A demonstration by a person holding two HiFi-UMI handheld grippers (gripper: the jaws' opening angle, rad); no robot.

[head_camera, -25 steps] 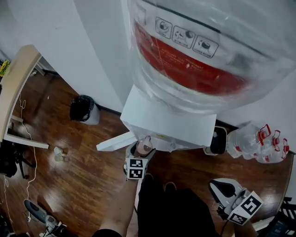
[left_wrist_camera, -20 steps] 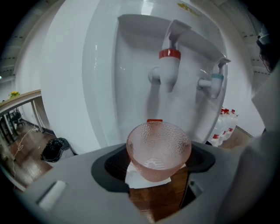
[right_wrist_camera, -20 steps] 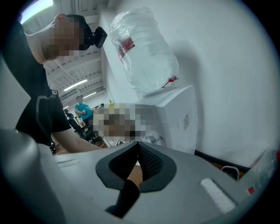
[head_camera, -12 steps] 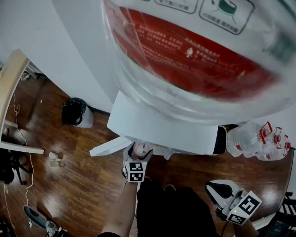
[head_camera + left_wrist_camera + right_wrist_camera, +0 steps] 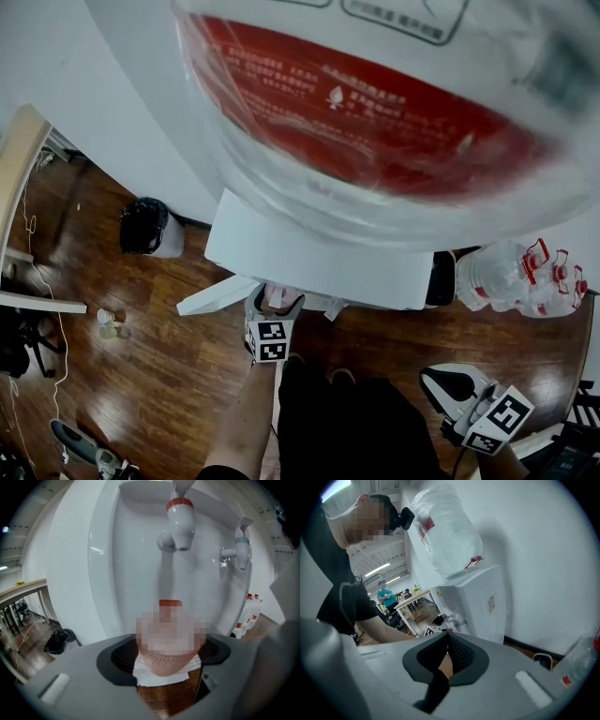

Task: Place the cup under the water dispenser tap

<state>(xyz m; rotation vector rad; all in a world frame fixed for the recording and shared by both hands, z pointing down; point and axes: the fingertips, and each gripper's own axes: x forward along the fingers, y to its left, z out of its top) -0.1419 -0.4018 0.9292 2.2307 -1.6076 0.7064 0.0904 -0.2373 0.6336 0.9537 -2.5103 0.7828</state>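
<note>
The left gripper (image 5: 273, 309) is clamped on the cup (image 5: 281, 297), its jaws pressing the cup's sides, and it is held up against the front of the dispenser (image 5: 319, 255). In the left gripper view the cup (image 5: 165, 662) sits between the jaws of the left gripper (image 5: 166, 663), inside the dispenser's (image 5: 112, 569) curved front recess. It is below the red tap (image 5: 180, 520) and a little to that tap's left. The blue tap (image 5: 239, 551) is further right on the dispenser, away from the cup. Whether the cup rests on anything cannot be told.

The right gripper (image 5: 461, 390) hangs low, well to the right of the dispenser's front, with its jaws pressed together and nothing between them. The right gripper view shows the right gripper (image 5: 448, 652) with its pads meeting, and looks past them at the dispenser's (image 5: 480, 603) side.

A big clear bottle (image 5: 375, 122) with a red label stands upside down on top of the dispenser. It also shows in the right gripper view (image 5: 446, 530). Spare bottles (image 5: 523, 276) lie on the floor to the dispenser's right, and a black bin (image 5: 145, 228) stands by the wall to its left.
</note>
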